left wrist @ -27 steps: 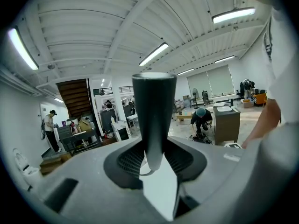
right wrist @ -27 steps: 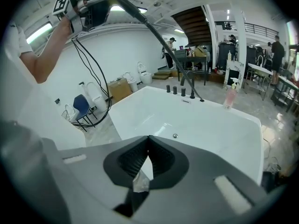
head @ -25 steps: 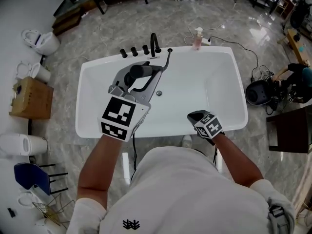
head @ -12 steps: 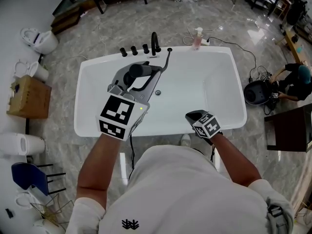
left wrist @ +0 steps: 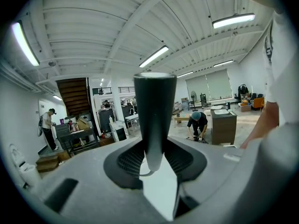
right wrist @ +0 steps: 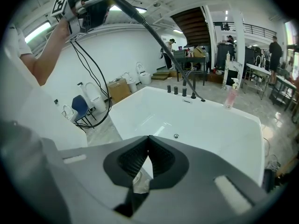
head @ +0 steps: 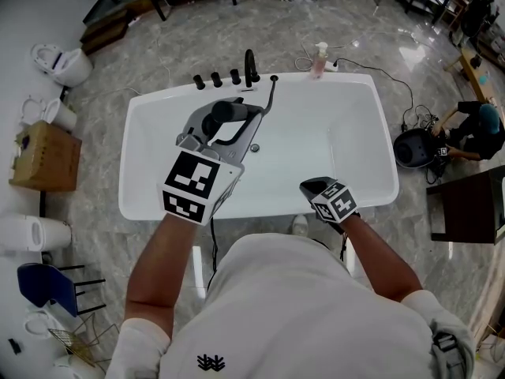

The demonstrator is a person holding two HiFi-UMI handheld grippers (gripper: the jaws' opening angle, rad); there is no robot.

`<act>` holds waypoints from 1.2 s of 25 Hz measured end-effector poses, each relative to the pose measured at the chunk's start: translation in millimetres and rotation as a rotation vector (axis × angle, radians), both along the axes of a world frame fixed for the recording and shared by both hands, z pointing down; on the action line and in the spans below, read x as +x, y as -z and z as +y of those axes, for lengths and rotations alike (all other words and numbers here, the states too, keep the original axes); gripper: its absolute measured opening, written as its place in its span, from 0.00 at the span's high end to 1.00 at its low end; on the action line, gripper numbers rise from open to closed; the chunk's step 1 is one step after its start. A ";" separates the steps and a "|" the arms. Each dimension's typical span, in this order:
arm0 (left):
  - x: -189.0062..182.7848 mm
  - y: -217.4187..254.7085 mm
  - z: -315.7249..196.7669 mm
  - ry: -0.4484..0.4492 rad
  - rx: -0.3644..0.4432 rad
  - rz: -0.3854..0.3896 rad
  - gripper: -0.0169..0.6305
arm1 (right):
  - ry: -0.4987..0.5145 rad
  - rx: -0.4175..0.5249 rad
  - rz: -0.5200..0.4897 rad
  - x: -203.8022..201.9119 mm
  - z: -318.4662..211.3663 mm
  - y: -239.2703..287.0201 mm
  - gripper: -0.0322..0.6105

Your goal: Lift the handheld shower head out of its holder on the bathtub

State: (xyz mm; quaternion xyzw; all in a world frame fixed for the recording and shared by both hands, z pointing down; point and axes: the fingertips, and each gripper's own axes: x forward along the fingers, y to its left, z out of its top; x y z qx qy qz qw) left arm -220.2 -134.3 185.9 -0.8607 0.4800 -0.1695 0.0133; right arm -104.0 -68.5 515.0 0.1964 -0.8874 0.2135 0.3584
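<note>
Over the white bathtub (head: 355, 133), my left gripper (head: 229, 121) is shut on the black handheld shower head (head: 219, 114), held up in the air. Its dark hose (head: 268, 99) runs from the handle down to the far rim beside the black faucet (head: 249, 69). In the left gripper view the handle (left wrist: 154, 111) stands upright between the jaws of that gripper (left wrist: 153, 146). My right gripper (head: 314, 186) hangs by the tub's near rim, shut and empty; its tips (right wrist: 147, 141) meet. The right gripper view shows the left gripper (right wrist: 88, 8) high up with the hose (right wrist: 159, 41) trailing down.
Three black knobs (head: 215, 80) and a pink soap bottle (head: 319, 61) stand on the far rim. A drain (head: 254, 148) lies in the tub floor. A cardboard box (head: 43, 158), toilets and a blue chair (head: 47, 284) are at left. A crouching person (head: 473, 129) and dark cabinet (head: 465, 208) are at right.
</note>
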 end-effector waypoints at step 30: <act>-1.7 -5.1 1.9 -0.006 -0.022 0.010 0.76 | 0.006 0.004 0.004 -3.7 2.9 -0.9 0.93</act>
